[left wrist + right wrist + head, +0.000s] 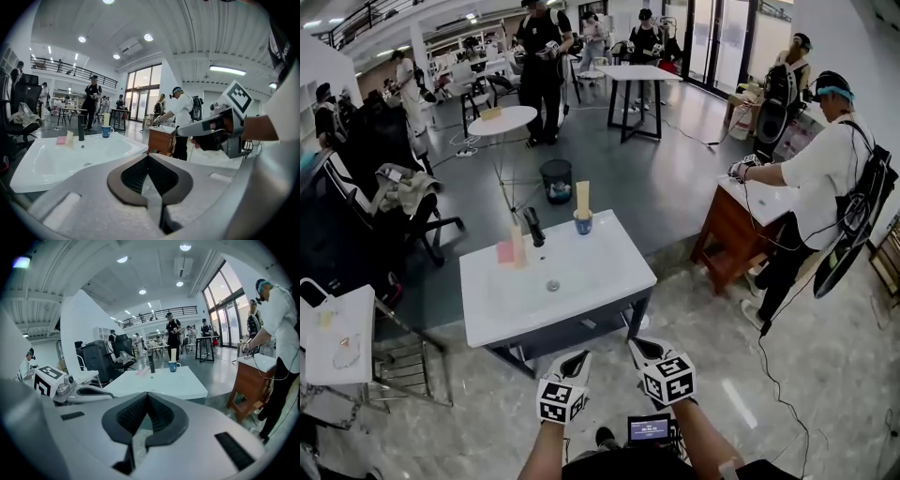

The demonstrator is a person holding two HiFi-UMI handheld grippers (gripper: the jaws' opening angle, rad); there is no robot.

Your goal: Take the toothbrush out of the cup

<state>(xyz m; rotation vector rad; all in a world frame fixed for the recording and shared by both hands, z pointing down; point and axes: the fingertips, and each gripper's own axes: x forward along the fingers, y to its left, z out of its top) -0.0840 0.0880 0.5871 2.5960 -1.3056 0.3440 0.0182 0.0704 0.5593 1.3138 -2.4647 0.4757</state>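
Observation:
On the far right corner of the white sink basin stands a blue cup with a tall cream toothbrush pack upright in it. The left gripper view shows the cup far off, and so does the right gripper view. My left gripper and right gripper hover side by side over the floor, short of the basin's near edge. Both are shut with nothing between the jaws, which also shows for the left gripper and the right gripper in their own views.
A black faucet and a pink and cream item stand at the basin's back. A wooden cabinet with a person at it is to the right, a small white table to the left, and a dark bin behind.

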